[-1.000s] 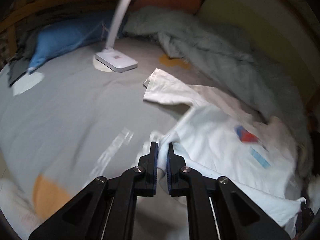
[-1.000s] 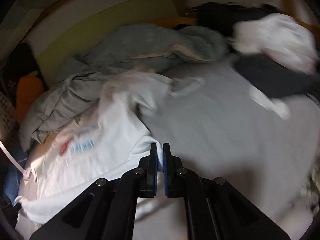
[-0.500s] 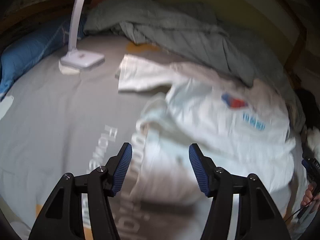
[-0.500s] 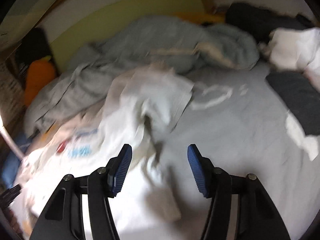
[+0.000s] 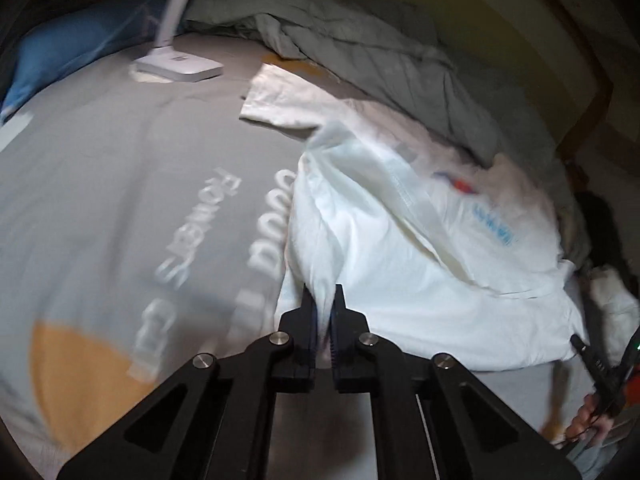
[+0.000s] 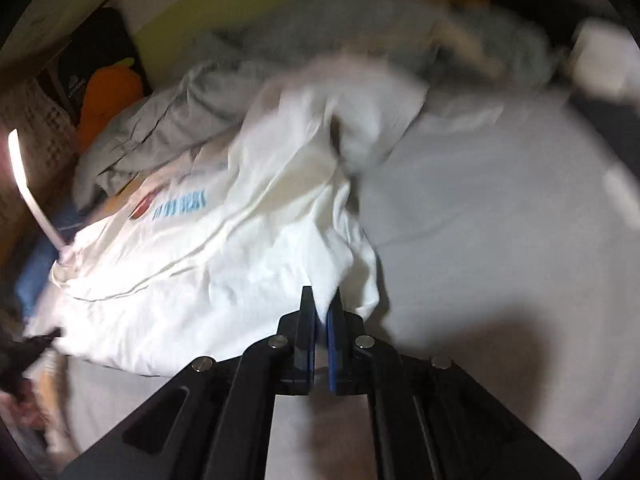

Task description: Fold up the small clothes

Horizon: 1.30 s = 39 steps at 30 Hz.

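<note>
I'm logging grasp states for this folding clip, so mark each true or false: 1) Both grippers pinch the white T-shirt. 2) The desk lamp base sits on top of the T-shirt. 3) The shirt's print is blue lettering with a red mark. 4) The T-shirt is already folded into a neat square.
1) True: the left gripper and the right gripper are each shut on the white T-shirt.
2) False: the lamp base stands on the grey bedsheet, apart from the shirt.
3) True.
4) False: it lies rumpled, one sleeve spread out.

White desk lamp [image 5: 178, 66] on grey bedsheet [image 5: 100, 184]; rumpled grey duvet [image 5: 360, 52] behind; blue pillow [image 5: 68, 52] left.
</note>
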Each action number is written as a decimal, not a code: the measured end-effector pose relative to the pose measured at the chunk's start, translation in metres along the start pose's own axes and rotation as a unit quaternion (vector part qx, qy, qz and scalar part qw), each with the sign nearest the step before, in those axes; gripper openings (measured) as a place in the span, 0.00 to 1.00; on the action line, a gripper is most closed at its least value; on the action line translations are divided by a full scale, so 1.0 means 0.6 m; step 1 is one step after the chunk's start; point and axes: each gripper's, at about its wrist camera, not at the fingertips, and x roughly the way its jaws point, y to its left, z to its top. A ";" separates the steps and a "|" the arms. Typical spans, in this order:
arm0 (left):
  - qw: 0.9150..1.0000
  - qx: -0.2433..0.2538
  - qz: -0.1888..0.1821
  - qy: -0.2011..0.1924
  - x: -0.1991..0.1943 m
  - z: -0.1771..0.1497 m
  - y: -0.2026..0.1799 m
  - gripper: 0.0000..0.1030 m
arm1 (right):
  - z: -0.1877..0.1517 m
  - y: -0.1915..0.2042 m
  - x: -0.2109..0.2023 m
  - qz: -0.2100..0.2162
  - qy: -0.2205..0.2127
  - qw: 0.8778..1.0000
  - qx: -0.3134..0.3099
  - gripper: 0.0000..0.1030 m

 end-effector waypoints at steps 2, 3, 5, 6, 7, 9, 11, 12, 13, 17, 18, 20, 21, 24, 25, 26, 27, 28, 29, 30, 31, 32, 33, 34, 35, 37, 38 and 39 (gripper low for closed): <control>1.000 0.018 0.007 0.008 -0.029 -0.021 0.011 0.05 | -0.020 -0.004 -0.054 0.004 -0.004 1.000 0.014 0.04; 0.999 0.027 0.015 0.015 -0.037 -0.034 0.019 0.05 | -0.035 -0.008 -0.074 0.002 0.005 1.000 0.019 0.04; 0.998 0.033 0.037 0.040 -0.029 -0.065 0.034 0.06 | -0.068 -0.010 -0.086 -0.012 0.034 0.999 0.022 0.04; 0.997 0.037 0.048 0.050 -0.021 -0.079 0.039 0.06 | -0.090 -0.009 -0.079 -0.031 0.056 0.998 0.021 0.04; 0.996 0.042 0.055 0.051 -0.016 -0.091 0.041 0.07 | -0.112 -0.007 -0.066 -0.054 0.080 0.995 0.017 0.04; 0.995 0.068 0.072 0.031 -0.026 -0.100 0.029 0.10 | -0.139 -0.003 -0.059 -0.079 0.085 0.993 0.011 0.05; 0.992 0.091 0.086 0.017 -0.035 -0.096 0.015 0.29 | -0.144 0.013 -0.074 -0.110 0.061 0.992 -0.012 0.17; 0.992 0.097 0.084 0.007 -0.043 -0.090 0.010 0.36 | -0.141 0.020 -0.081 -0.127 0.054 0.990 -0.024 0.32; 0.992 0.103 0.072 -0.005 -0.049 -0.081 0.007 0.41 | -0.133 0.027 -0.087 -0.144 0.041 0.988 -0.038 0.40; 0.989 0.133 0.059 -0.029 -0.060 -0.016 -0.008 0.45 | -0.076 0.047 -0.122 -0.152 -0.035 0.984 -0.088 0.61; 0.988 0.142 0.056 -0.024 -0.049 0.004 -0.014 0.47 | -0.055 0.052 -0.124 -0.141 -0.041 0.985 -0.094 0.61; 0.985 0.157 0.074 -0.005 -0.017 0.040 -0.029 0.53 | -0.013 0.062 -0.109 -0.106 -0.034 0.988 -0.106 0.62; 0.982 0.163 0.091 0.007 0.000 0.053 -0.031 0.53 | 0.007 0.066 -0.092 -0.089 -0.018 0.989 -0.113 0.62; 0.980 0.162 0.110 0.028 0.045 0.086 -0.021 0.53 | 0.053 0.062 -0.028 -0.061 0.020 0.992 -0.113 0.62; 0.984 0.149 0.093 0.036 0.056 0.094 -0.012 0.53 | 0.065 0.052 -0.006 -0.051 0.027 0.993 -0.105 0.62; 0.987 0.133 0.073 0.049 0.070 0.096 -0.002 0.53 | 0.074 0.041 0.015 -0.040 0.035 0.994 -0.092 0.55; 0.988 0.123 0.061 0.065 0.083 0.098 0.006 0.53 | 0.077 0.034 0.034 -0.029 0.042 0.995 -0.082 0.45; 0.989 0.116 0.054 0.074 0.092 0.098 0.013 0.52 | 0.078 0.022 0.055 -0.017 0.057 0.996 -0.069 0.41; 0.990 0.111 0.051 0.069 0.097 0.097 0.017 0.48 | 0.068 0.017 0.071 -0.009 0.068 0.996 -0.060 0.31; 0.990 0.113 0.051 0.064 0.098 0.097 0.018 0.43 | 0.065 0.008 0.088 -0.002 0.078 0.996 -0.050 0.14; 0.991 0.114 0.053 0.053 0.098 0.099 0.020 0.30 | 0.058 0.003 0.099 -0.002 0.080 0.996 -0.044 0.09; 0.992 0.111 0.051 0.042 0.091 0.098 0.021 0.22 | 0.057 -0.003 0.101 0.002 0.073 0.997 -0.036 0.08; 0.993 0.103 0.042 0.032 0.085 0.099 0.023 0.20 | 0.055 -0.005 0.103 0.004 0.063 0.998 -0.027 0.04; 0.995 0.091 0.025 0.025 0.078 0.102 0.027 0.12 | 0.055 -0.009 0.094 -0.001 0.043 0.999 -0.015 0.01; 0.996 0.082 0.011 0.021 0.071 0.102 0.026 0.11 | 0.056 -0.010 0.087 -0.007 0.029 1.000 -0.010 0.01; 0.997 0.071 -0.002 0.006 0.056 0.105 0.025 0.11 | 0.056 -0.010 0.065 -0.013 0.002 1.000 -0.004 0.01; 0.998 0.070 -0.008 0.000 0.048 0.106 0.023 0.11 | 0.054 -0.006 0.055 -0.018 -0.010 1.000 -0.004 0.01; 0.998 0.068 -0.011 -0.004 0.043 0.107 0.024 0.11 | 0.053 0.000 0.044 -0.027 -0.021 0.999 -0.010 0.01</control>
